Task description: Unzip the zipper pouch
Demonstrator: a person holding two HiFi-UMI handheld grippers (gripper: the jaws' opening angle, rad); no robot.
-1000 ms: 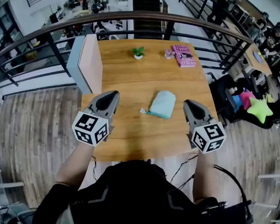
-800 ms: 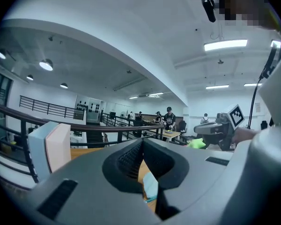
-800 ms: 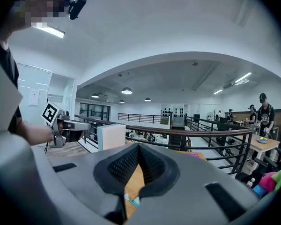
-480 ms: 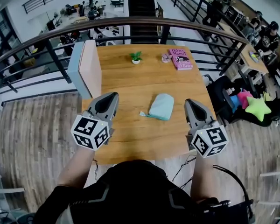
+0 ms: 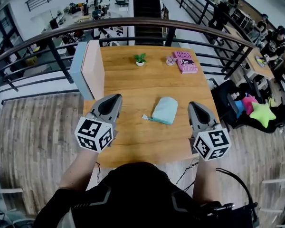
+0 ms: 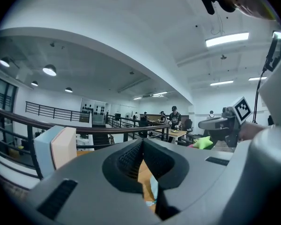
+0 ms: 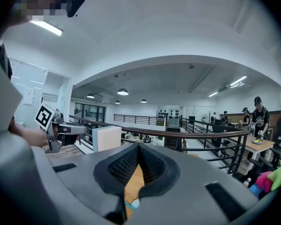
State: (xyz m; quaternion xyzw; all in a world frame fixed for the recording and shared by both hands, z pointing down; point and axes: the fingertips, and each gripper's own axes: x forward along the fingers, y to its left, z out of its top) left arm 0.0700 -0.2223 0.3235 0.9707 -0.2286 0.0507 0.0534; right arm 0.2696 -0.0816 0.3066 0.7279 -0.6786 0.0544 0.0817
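Head view is showing the light-blue zipper pouch (image 5: pixel 165 109) lying flat on the wooden table (image 5: pixel 133 82), about mid-table, between the two grippers and touching neither. Its small tab (image 5: pixel 146 116) is sticking out on the side toward the left gripper (image 5: pixel 115 98). That gripper is hovering by the table's left edge, jaws clenched together, nothing in them. The right gripper (image 5: pixel 193 105) is hovering near the right edge, jaws likewise pressed tight, empty. Left gripper view and right gripper view are both looking nearly level across the room, each showing ribbed jaws meeting, with a sliver of table and blue pouch below. A potted plant (image 5: pixel 140 58) and a pink book (image 5: pixel 185 61) are sitting at the far edge, and a pale upright panel (image 5: pixel 88 68) is standing at the left side. A railing (image 5: pixel 133 23) is running behind the table.
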